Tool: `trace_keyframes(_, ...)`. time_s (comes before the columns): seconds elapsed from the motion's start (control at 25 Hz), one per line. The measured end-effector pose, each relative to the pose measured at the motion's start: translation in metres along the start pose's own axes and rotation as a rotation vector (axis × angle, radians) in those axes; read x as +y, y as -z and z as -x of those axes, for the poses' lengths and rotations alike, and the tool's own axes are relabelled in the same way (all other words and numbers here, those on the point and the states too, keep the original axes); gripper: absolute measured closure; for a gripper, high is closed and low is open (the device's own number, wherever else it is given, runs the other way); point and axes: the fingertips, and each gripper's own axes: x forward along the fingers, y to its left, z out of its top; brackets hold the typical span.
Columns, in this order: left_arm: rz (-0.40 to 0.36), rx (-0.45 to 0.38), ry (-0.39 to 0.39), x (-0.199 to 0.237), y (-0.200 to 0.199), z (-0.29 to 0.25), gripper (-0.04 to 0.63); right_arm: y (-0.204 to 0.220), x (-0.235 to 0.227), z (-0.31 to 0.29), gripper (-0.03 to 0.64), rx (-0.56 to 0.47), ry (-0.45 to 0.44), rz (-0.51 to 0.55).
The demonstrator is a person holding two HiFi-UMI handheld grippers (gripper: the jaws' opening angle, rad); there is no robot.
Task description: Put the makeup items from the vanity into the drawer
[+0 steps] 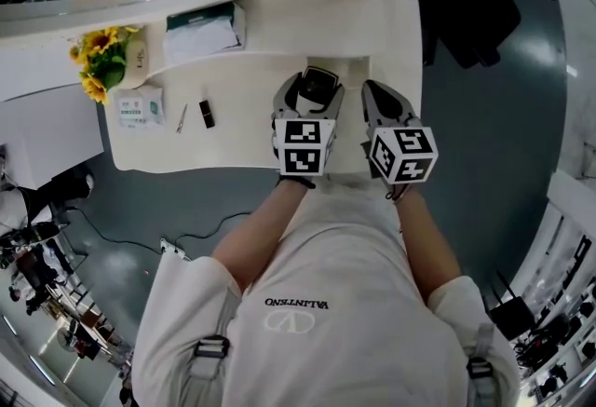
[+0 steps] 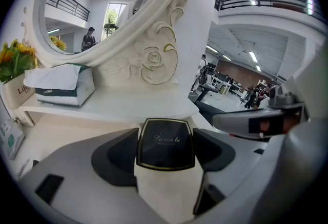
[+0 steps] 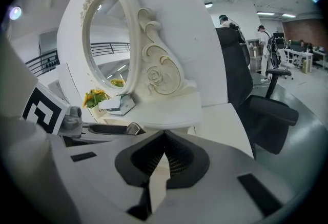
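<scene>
Left gripper view: glossy blk compact (image 2: 165,143) gripped.

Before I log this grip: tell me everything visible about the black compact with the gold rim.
The black, glossy, rounded-square compact case has a thin gold rim and pale script on its lid. It lies lid-up, closed, between the left gripper's dark pads, which press its two sides, above the cream vanity top.
</scene>
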Motion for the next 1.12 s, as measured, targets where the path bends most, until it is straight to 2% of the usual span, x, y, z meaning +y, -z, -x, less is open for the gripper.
trace_keyframes(0.28,0.009,0.027,-0.006,-0.012,0.002,-0.014,0.267,0.002,-0.015,-0.001,0.604,0.016,0.002,-0.019)
trace_keyframes(1.12,0.017,0.069,-0.062,-0.008,0.004,-0.033,0.264,0.004,-0.029,-0.004,0.604,0.022,-0.015,-0.055)
